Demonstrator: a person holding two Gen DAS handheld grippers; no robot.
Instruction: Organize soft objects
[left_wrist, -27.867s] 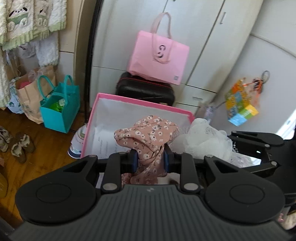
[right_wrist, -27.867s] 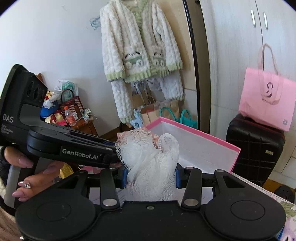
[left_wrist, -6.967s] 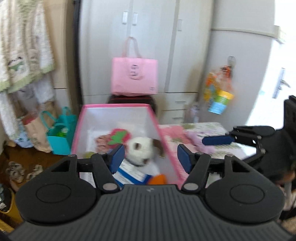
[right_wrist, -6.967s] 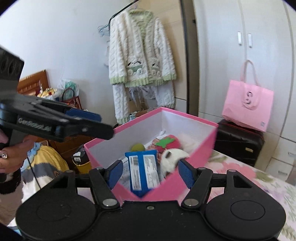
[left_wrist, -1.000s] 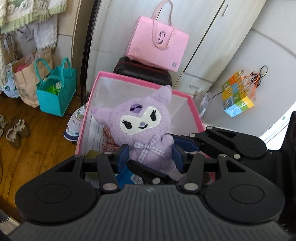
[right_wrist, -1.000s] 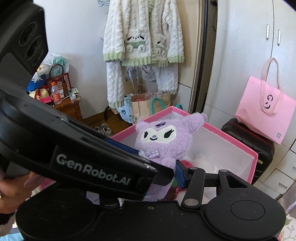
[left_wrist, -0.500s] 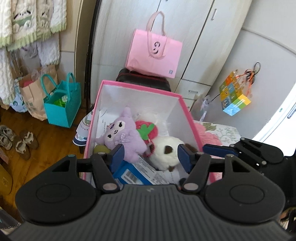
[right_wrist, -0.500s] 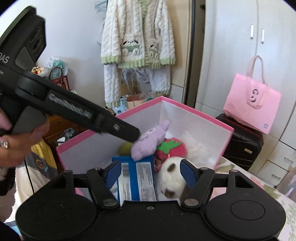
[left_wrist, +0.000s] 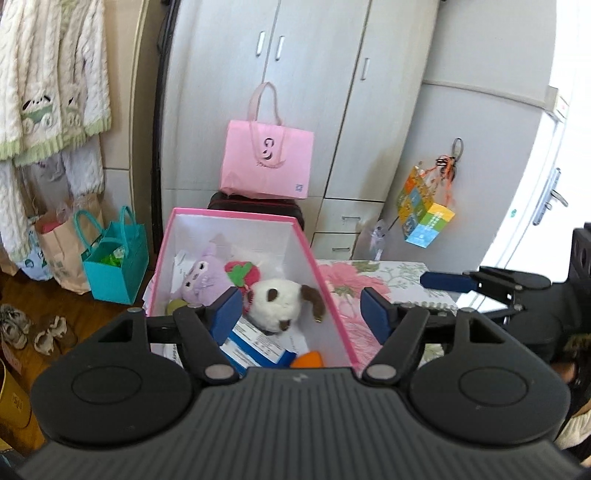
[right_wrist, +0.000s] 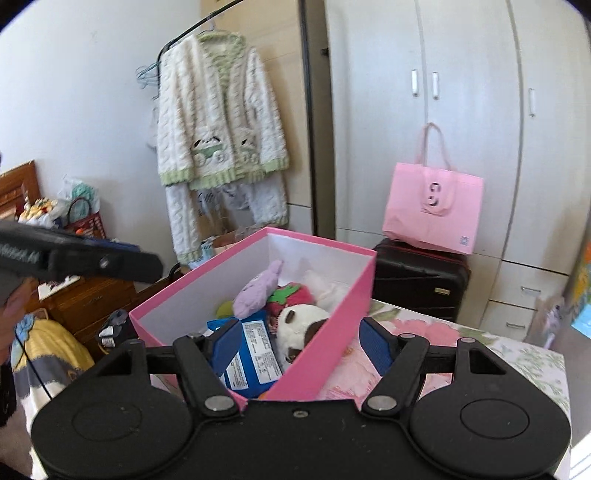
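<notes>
A pink box (left_wrist: 325, 284) with white inner walls stands on a floral bedspread; it also shows in the right wrist view (right_wrist: 332, 332). Inside lie a purple plush (left_wrist: 201, 280), a red strawberry plush (left_wrist: 245, 273), a white-and-brown plush dog (left_wrist: 280, 304), a blue packet (left_wrist: 255, 347) and an orange item (left_wrist: 310, 359). The same purple plush (right_wrist: 258, 288), dog (right_wrist: 299, 328) and blue packet (right_wrist: 251, 354) show in the right wrist view. My left gripper (left_wrist: 301, 314) is open and empty above the box's near end. My right gripper (right_wrist: 297, 345) is open and empty beside the box.
A pink tote (left_wrist: 267, 166) sits on a black suitcase (right_wrist: 421, 277) by the grey wardrobe. A teal bag (left_wrist: 116, 266) and shoes (left_wrist: 33, 326) are on the wooden floor at left. A knitted cardigan (right_wrist: 221, 125) hangs on a rail. The floral bedspread (left_wrist: 369, 273) extends right.
The purple plush was held in my left gripper a second ago; it now lies in the box. Both grippers have opened and pulled back from the box.
</notes>
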